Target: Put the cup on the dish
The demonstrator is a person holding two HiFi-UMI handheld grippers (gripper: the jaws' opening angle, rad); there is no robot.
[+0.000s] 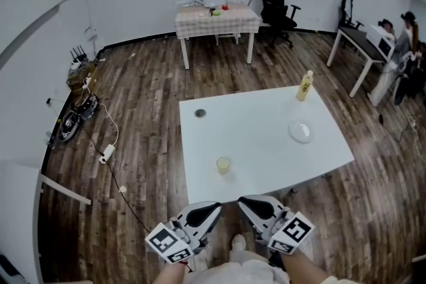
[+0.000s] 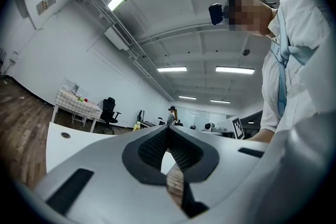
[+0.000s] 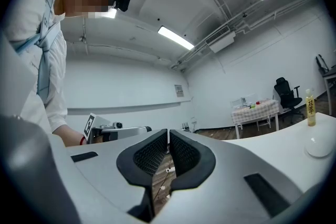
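A small yellowish cup (image 1: 223,165) stands on the white table (image 1: 266,149) near its front edge. The white dish (image 1: 301,132) lies at the table's right side and shows again in the right gripper view (image 3: 320,148). Both grippers are held side by side just in front of the table's near edge, well short of the cup. My left gripper (image 1: 214,209) is shut with nothing in it, its pads meeting at the tip (image 2: 168,128). My right gripper (image 1: 245,203) is shut and empty too (image 3: 168,132).
A yellow bottle (image 1: 305,86) stands at the table's far right corner, and a small dark disc (image 1: 200,113) lies at its far left. Behind are a checked table (image 1: 216,22), an office chair (image 1: 276,6) and a desk with a person (image 1: 393,50). Cables (image 1: 100,136) lie on the floor at left.
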